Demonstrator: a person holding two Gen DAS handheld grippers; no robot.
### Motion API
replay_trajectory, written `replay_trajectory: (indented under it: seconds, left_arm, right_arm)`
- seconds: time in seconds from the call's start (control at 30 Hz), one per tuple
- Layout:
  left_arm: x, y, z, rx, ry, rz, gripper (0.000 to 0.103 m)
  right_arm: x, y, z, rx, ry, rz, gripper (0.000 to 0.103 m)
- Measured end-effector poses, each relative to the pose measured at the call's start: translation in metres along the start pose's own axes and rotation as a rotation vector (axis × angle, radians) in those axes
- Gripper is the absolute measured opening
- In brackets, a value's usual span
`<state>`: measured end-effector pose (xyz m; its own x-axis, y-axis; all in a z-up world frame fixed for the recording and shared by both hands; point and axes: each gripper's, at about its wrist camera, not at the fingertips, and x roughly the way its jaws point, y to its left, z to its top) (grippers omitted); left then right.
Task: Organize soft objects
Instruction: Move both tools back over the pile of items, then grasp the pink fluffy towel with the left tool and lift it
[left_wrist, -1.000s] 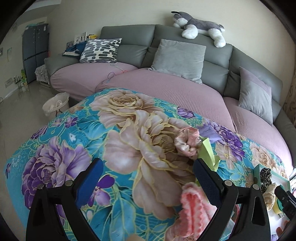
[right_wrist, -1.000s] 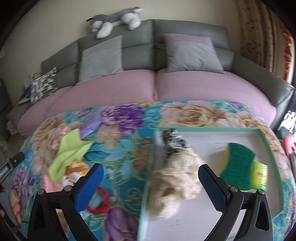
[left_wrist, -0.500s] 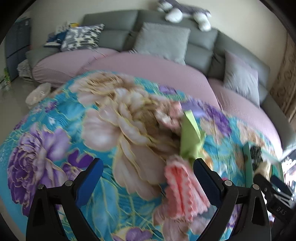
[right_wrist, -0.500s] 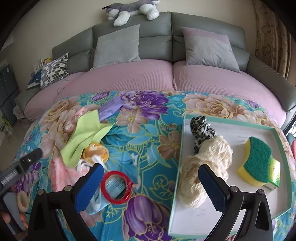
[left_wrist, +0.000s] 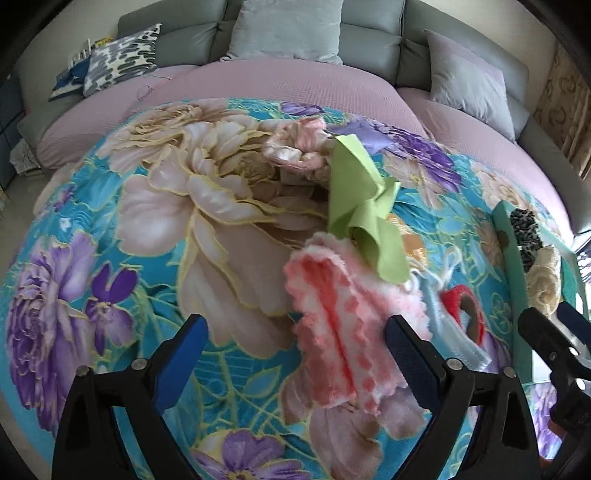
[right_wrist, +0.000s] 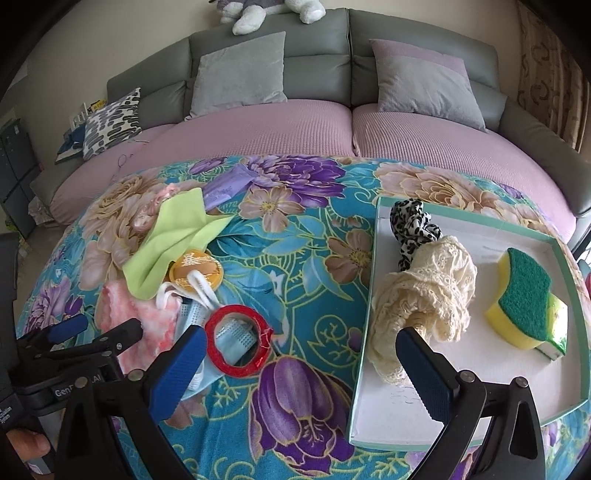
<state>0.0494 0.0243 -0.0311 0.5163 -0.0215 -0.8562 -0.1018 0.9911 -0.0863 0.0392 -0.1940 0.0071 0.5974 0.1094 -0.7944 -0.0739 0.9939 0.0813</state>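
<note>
Pink fuzzy cloth (left_wrist: 343, 328) lies loose on the floral blanket (left_wrist: 110, 221) under the green cloth (left_wrist: 364, 218), your left gripper (left_wrist: 295, 350) spread but narrowing around it for a pickup, right gripper (right_wrist: 301, 362) apart and empty by the tray (right_wrist: 480, 221).

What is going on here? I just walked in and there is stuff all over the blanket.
A person is sorting soft things with two grippers. The left hand-held gripper has just been closing a little but is open, above the pink fluffy cloth. The right hand-held gripper is open and empty. The tray holds a leopard scrunchie, a cream lace cloth and a sponge.
</note>
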Motion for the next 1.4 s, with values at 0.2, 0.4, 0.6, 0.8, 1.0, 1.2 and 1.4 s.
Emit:
replay_trajectory:
  seconds: [0.2, 0.4, 0.6, 0.8, 1.0, 1.2, 1.4]
  left_arm:
    - [0.006, -0.006, 0.000, 0.003, 0.037, -0.080, 0.061]
    - [0.006, -0.011, 0.000, 0.011, 0.040, -0.158, 0.031]
    - [-0.005, -0.013, 0.002, 0.035, 0.000, -0.177, 0.016]
    - [-0.020, -0.009, 0.007, 0.037, -0.053, -0.184, 0.013]
    - [-0.042, -0.002, 0.013, 0.020, -0.128, -0.188, 0.013]
    - [-0.065, 0.002, 0.017, 0.022, -0.194, -0.203, 0.013]
    - [-0.089, 0.019, 0.019, -0.035, -0.274, -0.181, 0.013]
  right_arm:
    - [0.000, -0.003, 0.001, 0.005, 0.000, -0.003, 0.103]
    - [0.004, -0.005, 0.001, 0.009, 0.012, -0.004, 0.103]
    - [0.005, -0.007, 0.001, 0.015, 0.015, -0.004, 0.103]
    - [0.006, -0.007, 0.000, 0.018, 0.020, -0.004, 0.103]
    - [0.006, -0.008, 0.000, 0.019, 0.018, -0.005, 0.103]
    - [0.006, -0.010, 0.000, 0.023, 0.018, -0.006, 0.103]
    - [0.005, -0.011, 0.002, 0.015, 0.013, -0.006, 0.103]
